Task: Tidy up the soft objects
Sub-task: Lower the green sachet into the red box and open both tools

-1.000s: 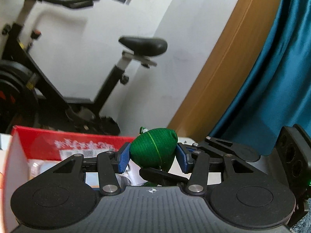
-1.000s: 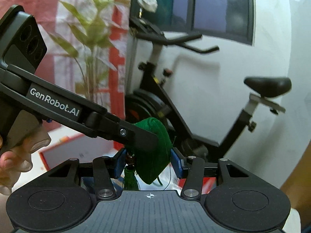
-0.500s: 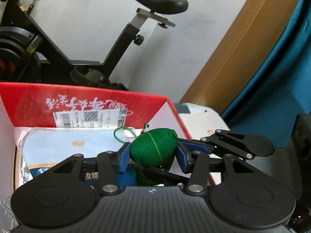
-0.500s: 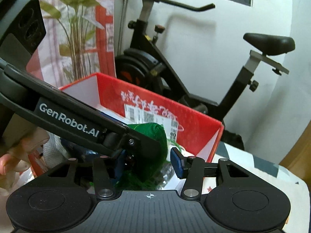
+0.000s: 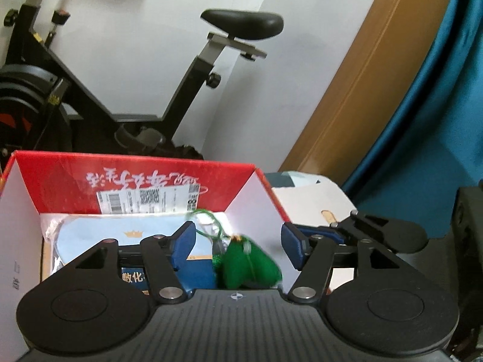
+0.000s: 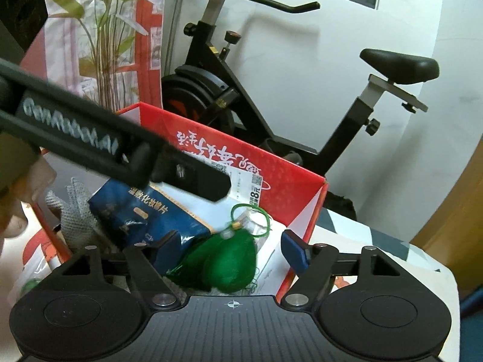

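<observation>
Left wrist view: the left gripper (image 5: 238, 246) has its blue pads wide apart and holds nothing. Between and below them lies the green pouch (image 5: 249, 264), blurred, inside the red box (image 5: 145, 175), touching neither pad. Its narrow end with the bead and green loop (image 5: 208, 220) points up and away toward the box's far wall; the wide end sits nearest the camera. The long axis runs roughly front to back, tilted a little to the left at the top.

In the right wrist view the right gripper (image 6: 231, 247) is likewise spread wide and grips nothing. The pouch (image 6: 229, 267) lies in the gap between its pads without touching them, its long axis slanting from lower left to upper right, the loop (image 6: 250, 218) at the upper right end, green tassel threads trailing at the lower left. The left gripper's finger (image 6: 190, 178) crosses above the box from the left, clear of the pouch.

The box stands open on a white table (image 6: 377, 241). It holds the pouch at its right side, a dark blue packet (image 6: 145, 211) just left of it, a pale blue pack (image 5: 120, 226) under that, and a grey mesh cloth (image 6: 75, 211) at the far left. A white label (image 5: 148, 199) is stuck on the inner far wall. Behind the box stands an exercise bike (image 6: 271, 90).
</observation>
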`<action>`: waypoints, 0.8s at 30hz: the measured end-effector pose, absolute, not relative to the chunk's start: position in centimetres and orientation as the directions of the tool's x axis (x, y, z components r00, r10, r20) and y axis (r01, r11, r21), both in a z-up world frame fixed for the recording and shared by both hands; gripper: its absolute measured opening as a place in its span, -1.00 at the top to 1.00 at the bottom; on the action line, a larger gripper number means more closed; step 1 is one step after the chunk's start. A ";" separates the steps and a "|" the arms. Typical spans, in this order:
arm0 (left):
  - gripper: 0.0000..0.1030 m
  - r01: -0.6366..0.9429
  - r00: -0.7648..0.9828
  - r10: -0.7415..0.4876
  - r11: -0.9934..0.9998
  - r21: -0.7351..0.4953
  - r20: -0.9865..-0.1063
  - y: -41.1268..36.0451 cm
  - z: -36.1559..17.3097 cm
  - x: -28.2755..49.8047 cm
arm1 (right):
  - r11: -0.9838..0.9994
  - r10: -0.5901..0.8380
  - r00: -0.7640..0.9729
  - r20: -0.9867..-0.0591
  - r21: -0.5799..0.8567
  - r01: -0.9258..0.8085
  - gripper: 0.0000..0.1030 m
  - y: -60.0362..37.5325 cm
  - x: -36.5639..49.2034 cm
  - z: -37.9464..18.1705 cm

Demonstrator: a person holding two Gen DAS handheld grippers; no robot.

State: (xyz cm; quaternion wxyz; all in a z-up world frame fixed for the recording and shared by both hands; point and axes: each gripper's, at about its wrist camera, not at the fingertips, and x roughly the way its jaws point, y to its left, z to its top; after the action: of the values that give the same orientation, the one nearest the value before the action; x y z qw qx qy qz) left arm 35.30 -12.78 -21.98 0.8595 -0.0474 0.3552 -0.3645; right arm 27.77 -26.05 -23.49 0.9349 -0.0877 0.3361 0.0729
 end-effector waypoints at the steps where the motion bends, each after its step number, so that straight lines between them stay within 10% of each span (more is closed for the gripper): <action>1: -0.33 0.593 0.491 -0.657 0.733 -0.333 -0.572 -12.6 -21.7 35.0 | 0.975 0.075 0.765 -0.640 -0.116 -0.192 -0.43 -25.9 27.5 -23.4; 8: -0.85 0.563 0.598 -0.586 0.793 -0.235 -0.546 -10.6 -20.2 32.0 | 0.990 0.073 0.805 -0.588 -0.057 -0.132 -0.89 -26.3 25.2 -22.3; 24: -1.00 0.437 0.791 -0.403 0.899 -0.038 -0.460 -5.5 -18.2 23.9 | 1.000 0.023 0.873 -0.487 0.019 -0.016 -0.99 -24.9 19.1 -20.9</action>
State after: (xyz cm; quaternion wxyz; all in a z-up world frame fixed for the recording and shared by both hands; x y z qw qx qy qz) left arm 23.88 -5.54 -18.22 0.9456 0.0352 0.2350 -0.2221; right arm 19.08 -24.95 -20.88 0.9677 0.0072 0.2518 0.0101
